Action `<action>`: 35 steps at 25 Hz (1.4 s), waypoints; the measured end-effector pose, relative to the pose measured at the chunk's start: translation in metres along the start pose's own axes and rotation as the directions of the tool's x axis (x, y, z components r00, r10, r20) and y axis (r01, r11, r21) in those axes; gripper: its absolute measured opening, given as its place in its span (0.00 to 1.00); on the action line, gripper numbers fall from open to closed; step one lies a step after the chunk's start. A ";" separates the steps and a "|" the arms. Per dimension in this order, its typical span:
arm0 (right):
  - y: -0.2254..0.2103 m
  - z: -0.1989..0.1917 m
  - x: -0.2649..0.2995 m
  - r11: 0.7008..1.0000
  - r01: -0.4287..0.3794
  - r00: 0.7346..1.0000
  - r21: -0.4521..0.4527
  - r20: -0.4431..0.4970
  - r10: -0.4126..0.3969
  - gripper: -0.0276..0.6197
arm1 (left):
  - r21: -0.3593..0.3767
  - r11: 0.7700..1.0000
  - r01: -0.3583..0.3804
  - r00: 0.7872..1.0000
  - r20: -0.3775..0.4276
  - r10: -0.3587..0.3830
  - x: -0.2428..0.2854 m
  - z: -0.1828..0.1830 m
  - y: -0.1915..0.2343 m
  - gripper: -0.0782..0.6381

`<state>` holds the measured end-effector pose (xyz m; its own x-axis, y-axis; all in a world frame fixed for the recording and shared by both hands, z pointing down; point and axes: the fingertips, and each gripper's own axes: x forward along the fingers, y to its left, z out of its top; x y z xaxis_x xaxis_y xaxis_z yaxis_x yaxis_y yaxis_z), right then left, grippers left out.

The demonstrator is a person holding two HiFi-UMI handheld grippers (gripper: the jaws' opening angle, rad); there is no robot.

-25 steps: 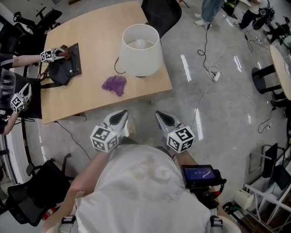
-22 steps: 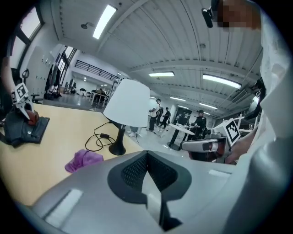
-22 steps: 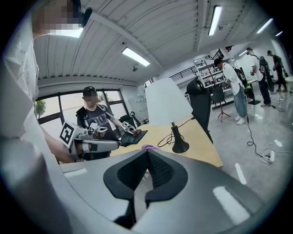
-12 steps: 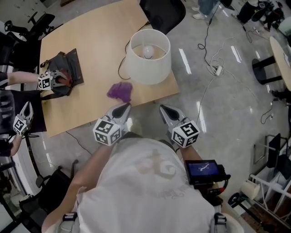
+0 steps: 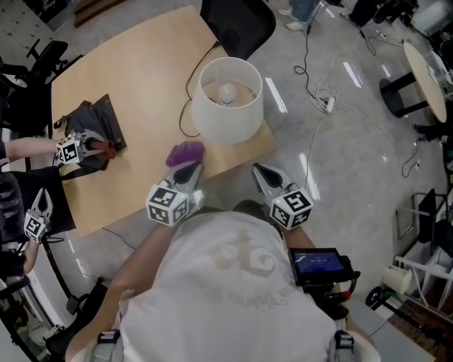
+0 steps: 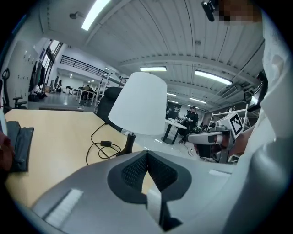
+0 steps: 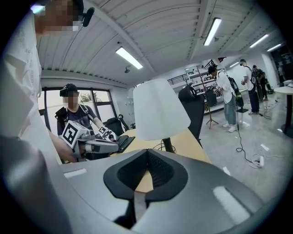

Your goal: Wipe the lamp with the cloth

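Jaws (both pairs together) near cloth.

Open-plan robotics lab or office. Indicators: polished grey floor with trailing cables and a power strip, black office chair, wooden desk, ribbed ceiling with strip lights, and standing people near the far equipment stands.
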<state>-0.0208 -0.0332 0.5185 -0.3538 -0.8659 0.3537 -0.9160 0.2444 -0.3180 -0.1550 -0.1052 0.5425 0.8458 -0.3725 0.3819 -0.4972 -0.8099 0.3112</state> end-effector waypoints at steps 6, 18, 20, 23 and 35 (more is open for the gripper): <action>-0.010 -0.003 0.001 1.000 0.015 1.000 0.007 -0.012 -0.015 0.06 | -0.009 1.000 -0.013 0.999 -0.045 0.013 0.009 -0.013 0.009 0.11; -0.020 -0.005 0.011 0.997 -0.080 0.994 0.014 -0.078 0.081 0.06 | -0.003 0.992 -0.129 0.984 -0.123 0.127 0.018 -0.037 0.018 0.11; -0.021 -0.007 0.011 0.996 -0.092 0.992 0.020 -0.087 0.094 0.06 | 0.005 0.986 -0.165 0.978 -0.130 0.164 0.017 -0.041 0.027 0.11; -0.025 -0.011 0.009 0.994 -0.104 0.989 0.027 -0.105 0.106 0.06 | 0.026 0.974 -0.226 0.962 -0.153 0.228 0.016 -0.048 0.045 0.11; -0.046 -0.031 -0.003 0.996 -0.060 0.990 0.069 -0.123 0.068 0.06 | 0.095 0.925 -0.368 0.882 -0.281 0.379 0.034 -0.078 0.106 0.41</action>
<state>0.0162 -0.0286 0.5593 -0.4361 -0.7868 0.4367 -0.8779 0.2654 -0.3986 -0.1943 -0.1682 0.6568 0.5029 -0.5084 0.6990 -0.7527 -0.6552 0.0650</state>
